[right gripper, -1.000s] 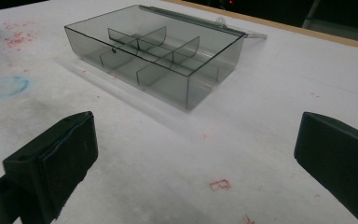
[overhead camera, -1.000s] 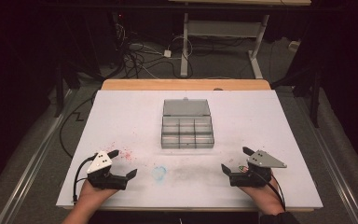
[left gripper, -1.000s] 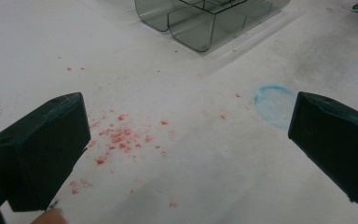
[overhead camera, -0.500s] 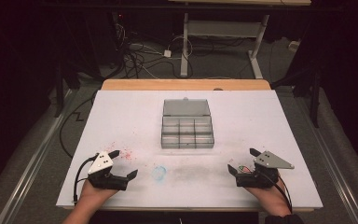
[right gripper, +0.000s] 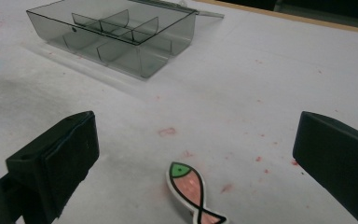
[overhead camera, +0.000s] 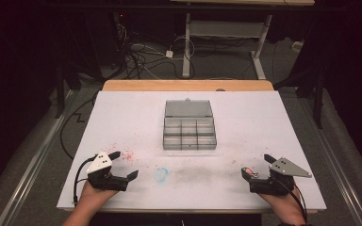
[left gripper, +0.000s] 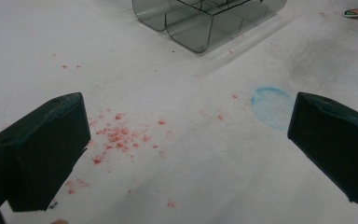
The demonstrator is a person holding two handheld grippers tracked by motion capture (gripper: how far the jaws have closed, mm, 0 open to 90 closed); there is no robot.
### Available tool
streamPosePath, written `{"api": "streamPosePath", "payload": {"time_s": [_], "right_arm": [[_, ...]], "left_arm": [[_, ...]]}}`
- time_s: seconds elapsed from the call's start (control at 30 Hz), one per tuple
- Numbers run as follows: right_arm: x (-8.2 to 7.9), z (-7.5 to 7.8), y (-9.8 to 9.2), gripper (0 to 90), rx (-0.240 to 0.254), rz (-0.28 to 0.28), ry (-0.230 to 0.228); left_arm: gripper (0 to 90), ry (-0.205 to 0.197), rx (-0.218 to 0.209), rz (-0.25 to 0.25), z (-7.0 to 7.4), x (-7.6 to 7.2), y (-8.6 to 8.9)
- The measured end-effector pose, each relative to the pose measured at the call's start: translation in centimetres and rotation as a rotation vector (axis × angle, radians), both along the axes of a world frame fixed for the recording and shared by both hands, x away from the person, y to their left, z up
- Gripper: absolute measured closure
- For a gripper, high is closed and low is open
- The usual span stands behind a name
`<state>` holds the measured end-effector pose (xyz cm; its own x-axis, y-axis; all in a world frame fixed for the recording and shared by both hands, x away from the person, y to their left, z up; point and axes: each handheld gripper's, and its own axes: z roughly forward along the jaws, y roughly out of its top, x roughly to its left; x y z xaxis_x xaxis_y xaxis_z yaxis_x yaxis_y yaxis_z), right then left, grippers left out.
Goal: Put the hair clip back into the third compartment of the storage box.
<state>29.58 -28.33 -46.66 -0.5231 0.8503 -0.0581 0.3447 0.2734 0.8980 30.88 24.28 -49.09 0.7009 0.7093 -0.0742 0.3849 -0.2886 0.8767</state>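
A white table (overhead camera: pixel 122 113) is sitting over a grey floor, with a wooden strip (overhead camera: pixel 188 85) showing along its far edge. Red crumbs (left gripper: pixel 116 137) are lying scattered on the near-left part of the tabletop, and a faint blue ring stain (left gripper: pixel 270 105) is showing beside them. Behind the table, tangled cables (overhead camera: pixel 141 52) are lying near white desk legs (overhead camera: pixel 186 42).

Divided box (overhead camera: pixel 189 131) only obstacle mid-table; fish piece (right gripper: pixel 193 191) lies between right hand-held gripper (overhead camera: pixel 260 166) jaws
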Motion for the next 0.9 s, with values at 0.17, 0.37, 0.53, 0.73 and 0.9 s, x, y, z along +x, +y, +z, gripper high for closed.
{"api": "streamPosePath", "payload": {"time_s": [0.17, 0.37, 0.53, 0.73, 0.9], "right_arm": [[-0.3, -0.1, -1.0, 2.5, 0.003, -0.022, 0.007], [-0.5, -0.1, -1.8, 6.7, 0.007, -0.044, 0.006], [-0.4, -0.1, -2.2, 16.4, 0.014, -0.054, 0.023], [-0.3, -0.1, -2.4, 30.8, 0.011, -0.060, 0.060], [-0.1, -0.3, -2.4, 41.0, 0.005, -0.057, 0.096]], "left_arm": [[0.0, 0.001, 0.013, -0.006, 0.0, 0.0, -0.1], [0.0, 0.002, 0.020, -0.010, 0.0, 0.0, -0.2], [0.0, 0.001, 0.025, -0.013, 0.0, 0.0, -0.3], [0.0, 0.005, 0.030, -0.016, 0.0, 0.0, -0.3], [0.0, 0.006, 0.030, -0.018, 0.0, 0.1, -0.3]]}}
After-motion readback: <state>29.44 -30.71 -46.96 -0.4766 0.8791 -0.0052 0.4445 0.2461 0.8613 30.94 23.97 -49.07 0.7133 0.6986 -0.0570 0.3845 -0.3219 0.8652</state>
